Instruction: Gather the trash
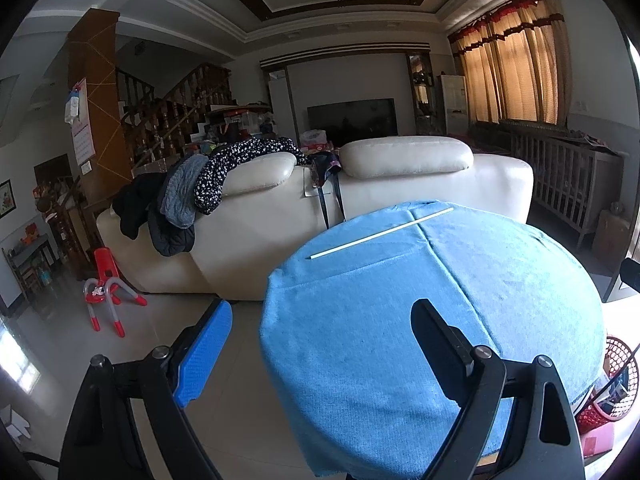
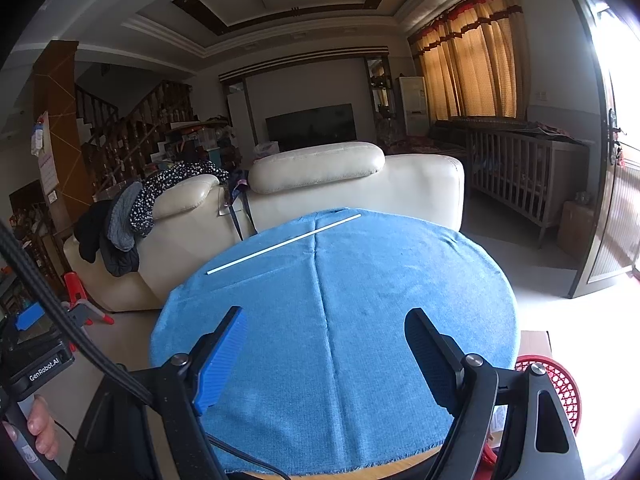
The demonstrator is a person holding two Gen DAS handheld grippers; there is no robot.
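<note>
Cream leather sofa point(image 2: 352, 192) fills your twelve o'clock, behind the round table under its blue cloth point(image 2: 340, 320). Red mesh basket point(image 2: 560, 384) sits at four o'clock, contents hard to read. Both your left gripper point(image 1: 320, 356) and right gripper point(image 2: 324, 356) hang spread wide, empty. Thin white stick point(image 2: 284, 243) lies across the cloth's far side.

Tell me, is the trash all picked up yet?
Not yet. Nothing looks collected: the thin white stick lies on the blue cloth. Nothing is in hand; the left gripper and right gripper are open and empty. Left: grab the stick, probably drop it in the red basket.
</note>
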